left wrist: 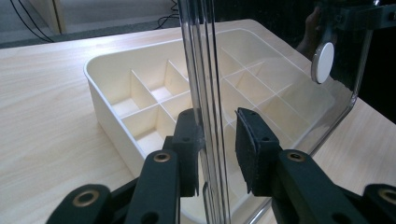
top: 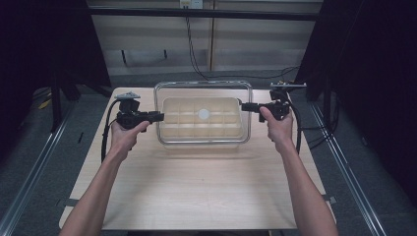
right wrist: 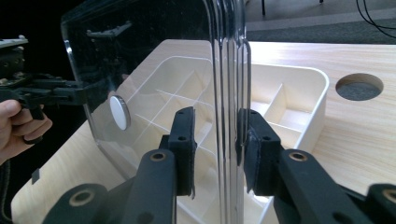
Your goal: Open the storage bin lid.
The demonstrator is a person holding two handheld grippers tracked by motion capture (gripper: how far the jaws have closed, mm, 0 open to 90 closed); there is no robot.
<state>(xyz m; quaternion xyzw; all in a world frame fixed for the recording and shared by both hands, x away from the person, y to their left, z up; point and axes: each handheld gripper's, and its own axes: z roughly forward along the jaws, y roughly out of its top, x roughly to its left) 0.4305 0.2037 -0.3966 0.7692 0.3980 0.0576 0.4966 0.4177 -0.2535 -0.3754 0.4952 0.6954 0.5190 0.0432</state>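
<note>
A clear plastic lid (top: 172,91) with a white disc (top: 203,114) at its middle is held steeply on edge over a cream box (left wrist: 107,98) with several compartments. My left gripper (top: 160,116) is shut on the lid's left rim; in the left gripper view the rim (left wrist: 212,93) runs between its pads (left wrist: 189,140). My right gripper (top: 244,105) is shut on the right rim, which passes between its pads (right wrist: 257,149) in the right gripper view. The lid (right wrist: 154,60) and disc (right wrist: 120,112) show there too, with the other hand beyond.
The box sits at the far middle of a light wooden table (top: 196,196). A round hole (right wrist: 359,87) is cut in the tabletop beside the box. Cables (top: 194,54) hang behind the table, and dark curtains flank both sides.
</note>
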